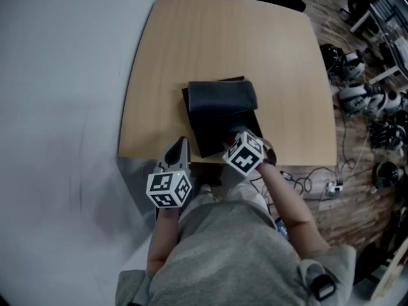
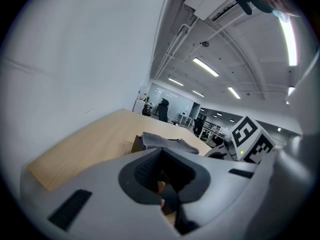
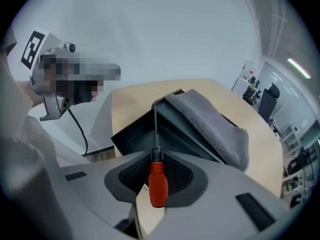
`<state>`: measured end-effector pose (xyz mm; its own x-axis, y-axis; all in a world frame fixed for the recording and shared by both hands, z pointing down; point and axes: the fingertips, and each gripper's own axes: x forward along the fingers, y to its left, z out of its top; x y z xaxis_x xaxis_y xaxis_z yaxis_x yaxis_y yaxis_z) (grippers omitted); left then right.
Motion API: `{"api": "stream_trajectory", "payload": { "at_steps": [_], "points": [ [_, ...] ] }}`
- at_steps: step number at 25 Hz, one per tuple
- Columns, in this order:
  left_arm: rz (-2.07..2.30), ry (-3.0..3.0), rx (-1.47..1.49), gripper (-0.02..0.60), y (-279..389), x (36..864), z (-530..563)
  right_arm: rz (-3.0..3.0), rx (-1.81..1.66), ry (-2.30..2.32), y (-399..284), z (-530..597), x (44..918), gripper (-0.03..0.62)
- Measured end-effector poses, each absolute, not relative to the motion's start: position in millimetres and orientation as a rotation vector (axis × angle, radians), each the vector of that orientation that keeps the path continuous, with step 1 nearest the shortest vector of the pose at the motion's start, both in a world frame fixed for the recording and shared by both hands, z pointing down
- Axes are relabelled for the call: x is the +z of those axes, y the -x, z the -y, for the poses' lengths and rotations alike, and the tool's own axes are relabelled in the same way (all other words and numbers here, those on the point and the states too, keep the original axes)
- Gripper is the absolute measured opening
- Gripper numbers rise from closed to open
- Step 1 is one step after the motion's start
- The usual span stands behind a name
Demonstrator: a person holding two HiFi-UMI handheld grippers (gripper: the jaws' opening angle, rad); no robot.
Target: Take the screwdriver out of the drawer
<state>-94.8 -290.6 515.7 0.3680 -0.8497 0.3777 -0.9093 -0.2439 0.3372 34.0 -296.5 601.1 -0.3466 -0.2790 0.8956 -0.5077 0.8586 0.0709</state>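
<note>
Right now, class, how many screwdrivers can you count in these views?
1: a red-handled screwdriver gripped in the right gripper, by the open black drawer. Others may lie hidden inside the drawer.

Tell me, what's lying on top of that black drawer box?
A grey cloth is draped over the drawer box. It covers the top, so anything beneath it is hidden.

Both bare forearms reach forward from grey sleeves, side by side. The left tool [image 1: 178,150] points ahead and only slightly downward, its jaws drawn together with nothing between them. The right tool [image 3: 156,176], just to its right, tilts steeply downward, its jaws clamped on the red handle of the screwdriver [image 3: 158,186].
</note>
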Motion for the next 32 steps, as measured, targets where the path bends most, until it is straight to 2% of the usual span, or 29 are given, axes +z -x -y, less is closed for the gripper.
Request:
{"api": "stream_trajectory", "payload": {
  "at_steps": [19,32],
  "points": [
    [1.376,-2.297,0.176,-0.002,90,490,227,2.192,0.372,-1.299,-23,237,520,0.081],
    [1.299,-2.366,0.148,-0.002,83,486,193,2.232,0.360,-1.564,-31,191,495,0.080]
  ]
}}
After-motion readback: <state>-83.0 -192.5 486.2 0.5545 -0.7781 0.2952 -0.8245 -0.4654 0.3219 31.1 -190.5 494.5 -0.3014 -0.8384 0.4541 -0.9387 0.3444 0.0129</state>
